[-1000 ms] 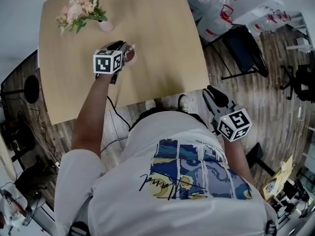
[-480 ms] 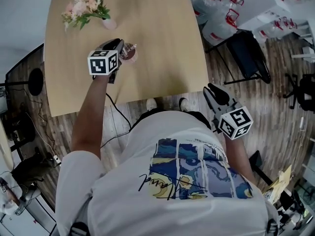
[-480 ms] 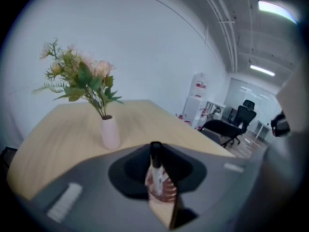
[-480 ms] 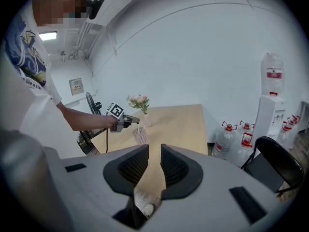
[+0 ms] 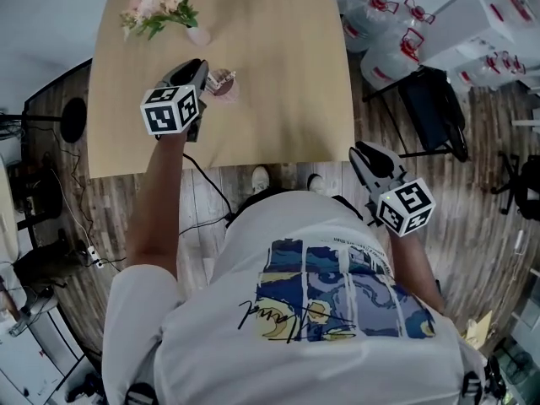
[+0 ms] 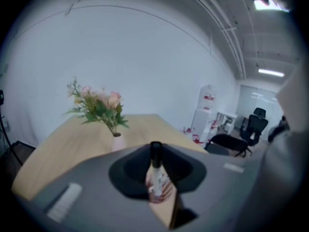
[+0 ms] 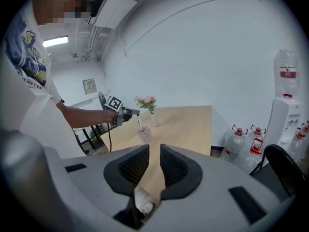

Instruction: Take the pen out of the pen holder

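Observation:
The pen (image 6: 155, 164), white with a black cap, stands upright between the jaws of my left gripper (image 6: 155, 170), which is shut on it. Behind the pen's lower part shows the pinkish mesh pen holder (image 6: 163, 191). In the right gripper view the left gripper (image 7: 129, 112) holds the pen (image 7: 140, 123) above the holder (image 7: 144, 137), and the pen's lower end still reaches the holder's mouth. The holder (image 5: 221, 86) stands on the wooden table (image 5: 278, 74) just right of the left gripper (image 5: 196, 72). My right gripper (image 5: 369, 157) hangs off the table's near right corner, open with nothing between its jaws.
A small vase of pink flowers (image 5: 162, 8) stands at the table's far left corner. Water bottles (image 5: 381, 24) and a black chair (image 5: 434, 108) are on the floor to the right of the table. A cable runs under the table's near edge.
My left gripper has lifted towards the camera and drawn the pen upward out of the holder. The right gripper has drifted slightly; the holder stays in place.

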A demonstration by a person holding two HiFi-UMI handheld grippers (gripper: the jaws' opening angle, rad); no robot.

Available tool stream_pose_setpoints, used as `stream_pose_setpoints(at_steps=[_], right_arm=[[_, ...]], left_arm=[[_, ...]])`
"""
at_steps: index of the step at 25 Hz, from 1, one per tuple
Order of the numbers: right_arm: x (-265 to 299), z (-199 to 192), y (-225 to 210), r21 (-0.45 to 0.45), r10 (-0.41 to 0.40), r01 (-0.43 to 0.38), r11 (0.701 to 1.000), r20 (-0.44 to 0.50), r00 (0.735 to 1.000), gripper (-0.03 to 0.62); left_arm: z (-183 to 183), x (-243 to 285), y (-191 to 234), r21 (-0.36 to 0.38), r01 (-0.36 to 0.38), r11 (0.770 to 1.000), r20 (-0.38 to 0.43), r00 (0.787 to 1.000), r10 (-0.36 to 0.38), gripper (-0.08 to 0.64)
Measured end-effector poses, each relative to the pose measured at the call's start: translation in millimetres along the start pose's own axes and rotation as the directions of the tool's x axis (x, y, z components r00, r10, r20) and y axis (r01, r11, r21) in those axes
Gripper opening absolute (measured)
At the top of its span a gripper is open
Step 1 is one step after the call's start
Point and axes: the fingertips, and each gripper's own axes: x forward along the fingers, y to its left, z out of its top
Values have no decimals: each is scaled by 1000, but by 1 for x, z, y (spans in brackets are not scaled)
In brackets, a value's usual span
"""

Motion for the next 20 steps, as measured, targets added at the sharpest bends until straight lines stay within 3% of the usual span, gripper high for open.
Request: stream_pose_setpoints(at_steps=[11, 20], right_arm=[[-16, -2, -21, -56, 139, -139, 989, 4, 990, 31], [-32, -8, -31, -93, 260, -259, 961, -4, 966, 12]], left_arm=[[28, -56, -64, -62, -48, 997, 106, 993, 54, 77], [25, -102, -131, -71, -70, 995, 147, 986, 80, 77]])
